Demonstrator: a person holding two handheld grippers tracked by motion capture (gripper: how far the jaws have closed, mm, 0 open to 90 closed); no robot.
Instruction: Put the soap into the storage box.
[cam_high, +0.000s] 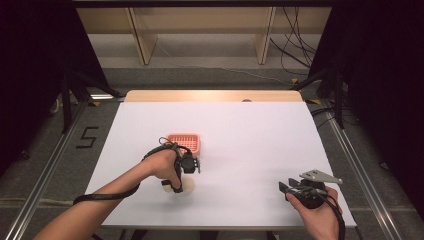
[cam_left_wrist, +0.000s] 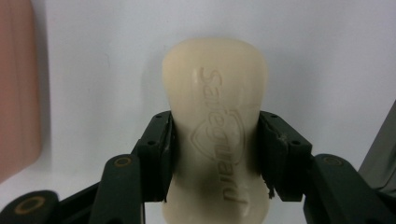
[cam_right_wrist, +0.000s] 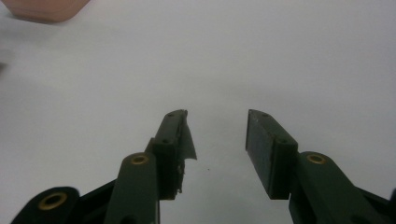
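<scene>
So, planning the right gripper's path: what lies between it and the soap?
Bare white table in the high view, between right gripper and soap.

Both black two-jaw grippers, left (cam_high: 192, 164) and right (cam_high: 286, 187), have brass-coloured pivot pins, small screws in flat jaw pads and trailing black cables; the right carries a grey three-cornered plate (cam_high: 320, 176). Forearms are unsleeved.

Your left gripper (cam_left_wrist: 215, 154) has black jaws with brass-coloured rivets, and between them sits a cream soap bar (cam_left_wrist: 215, 116) stamped with a raised brand word and shield. The basket (cam_high: 184, 142) is salmon pink with a grid pattern. The table (cam_high: 260, 145) is plain white.
</scene>
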